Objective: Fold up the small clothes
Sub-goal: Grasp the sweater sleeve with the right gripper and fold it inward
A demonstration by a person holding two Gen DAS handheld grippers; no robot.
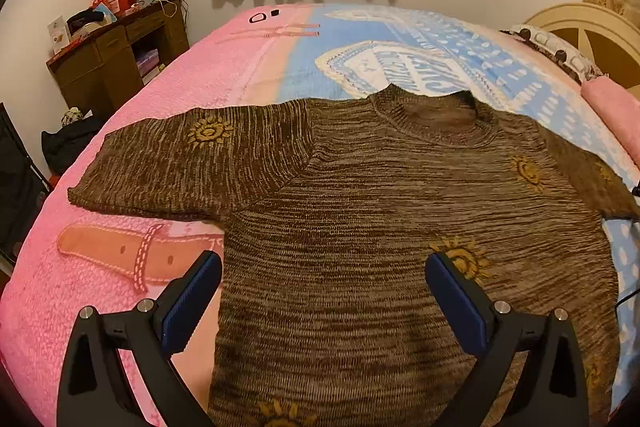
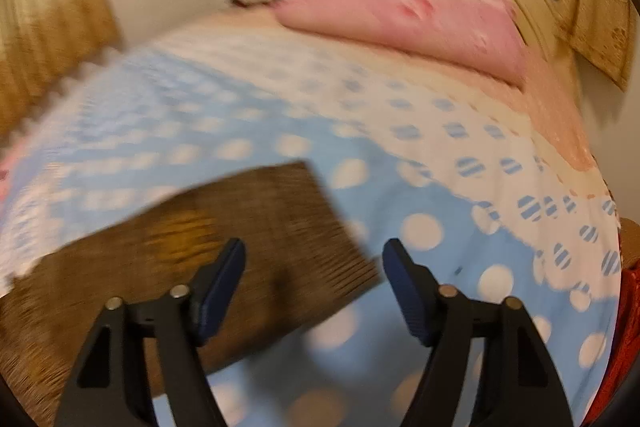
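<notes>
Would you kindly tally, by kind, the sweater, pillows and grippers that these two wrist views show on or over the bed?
Brown sweater: 1
Pink pillows: 1
Patterned pillows: 1
Grippers: 2, the left gripper and the right gripper, both open
Total: 5

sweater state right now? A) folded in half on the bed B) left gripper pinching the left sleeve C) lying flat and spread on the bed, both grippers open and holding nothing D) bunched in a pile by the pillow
C: the brown knit sweater lies spread flat on the bed cover with a sleeve out to the side, and the left gripper and right gripper both have jaws apart with nothing between them.
</notes>
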